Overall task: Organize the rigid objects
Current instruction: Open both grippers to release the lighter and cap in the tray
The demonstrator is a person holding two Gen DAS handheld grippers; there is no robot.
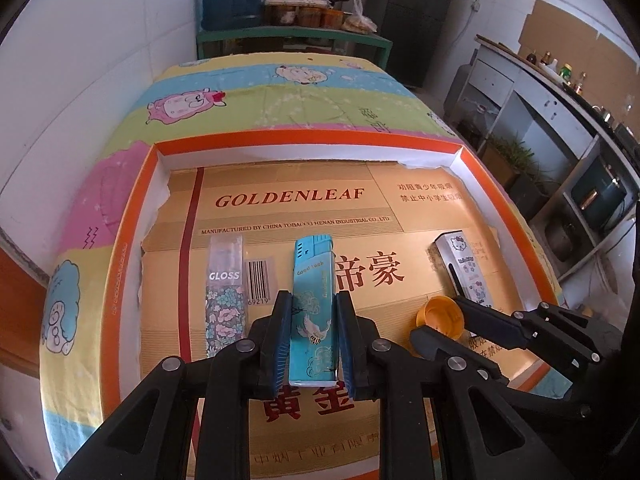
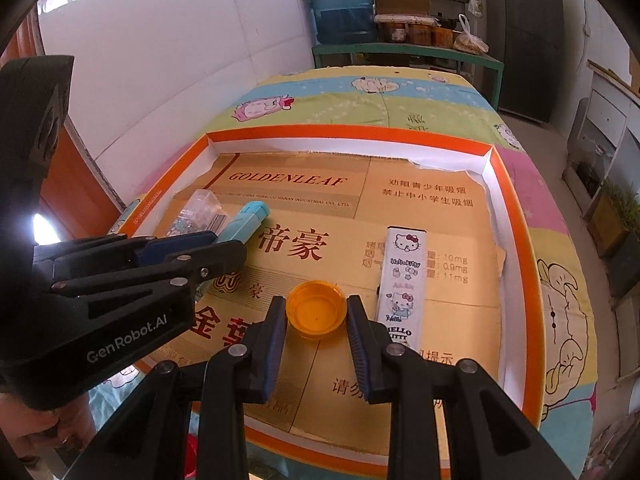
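Left claw [image 1: 311, 312] — "Good luck" lighter [image 1: 313, 300]

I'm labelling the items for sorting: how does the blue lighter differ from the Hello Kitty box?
The blue lighter is turquoise with a crane and cloud print; the Hello Kitty box is white with cartoon cats. The lighter sits clamped between the left gripper's pads; the box lies free beside the right gripper, which closes on an orange cap. Both are slim, rectangular and lie inside the orange-rimmed tray.
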